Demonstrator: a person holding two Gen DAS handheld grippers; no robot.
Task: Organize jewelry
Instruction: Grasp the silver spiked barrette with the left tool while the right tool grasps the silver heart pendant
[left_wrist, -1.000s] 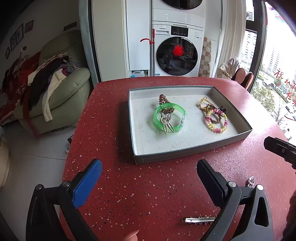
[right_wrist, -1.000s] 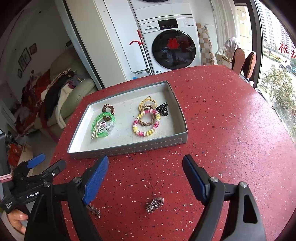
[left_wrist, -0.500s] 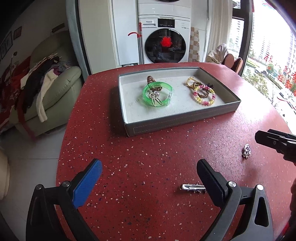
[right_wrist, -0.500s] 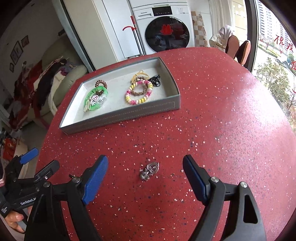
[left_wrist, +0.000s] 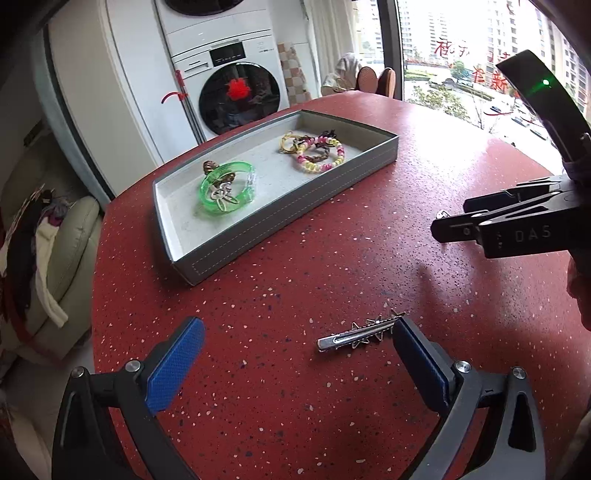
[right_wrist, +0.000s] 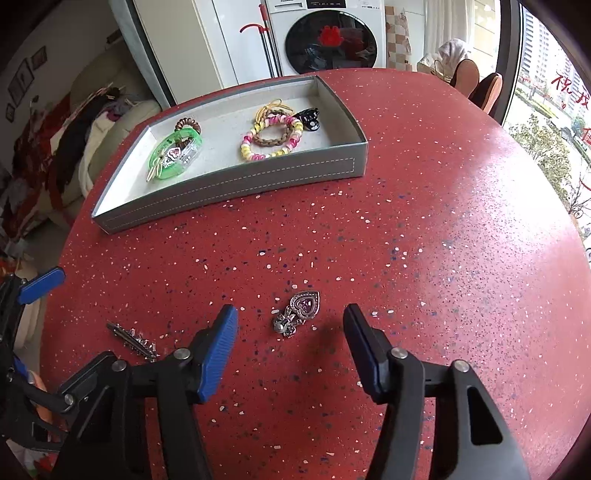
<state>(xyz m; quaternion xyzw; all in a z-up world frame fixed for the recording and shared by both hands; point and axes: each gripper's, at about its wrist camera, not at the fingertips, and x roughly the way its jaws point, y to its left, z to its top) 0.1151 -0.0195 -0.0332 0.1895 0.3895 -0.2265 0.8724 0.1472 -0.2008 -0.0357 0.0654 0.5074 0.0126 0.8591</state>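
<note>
Table (right_wrist: 424, 206): red speckled top, hard and glossy. Small metal pieces can skate on it if nudged.

Tray (right_wrist: 229, 181): grey, shallow, open, at the far side of the table. Its low wall could catch a piece carried in too low.

Green bangle (right_wrist: 173, 155): in the tray's left part, with small pieces lying on and inside it.

Beaded bracelet (right_wrist: 271, 138): in the tray's right part, with a brown braided band inside it and a black clip just beside it. Dropping new pieces here could tangle the pile.

Left claw (left_wrist: 295, 365): jaws wide, nothing held. The right pad stands just at the end of the hair clip (left_wrist: 360, 332), which lies flat on the table, well apart from the tray. The clip lies mostly along the line between the pads (an awkward lie), so closing now may push it endwise or pinch only its tip.

Right claw (right_wrist: 290, 345): jaws have just been closing and stand part-open, with the heart pendant (right_wrist: 299, 312) on the table just ahead of the tips and no pad touching it. It looks lumpy and jointed, so a grip on one edge might let the rest swing or slip out.

Both claws: working near each other, so they could collide during the carry to the tray.
</note>
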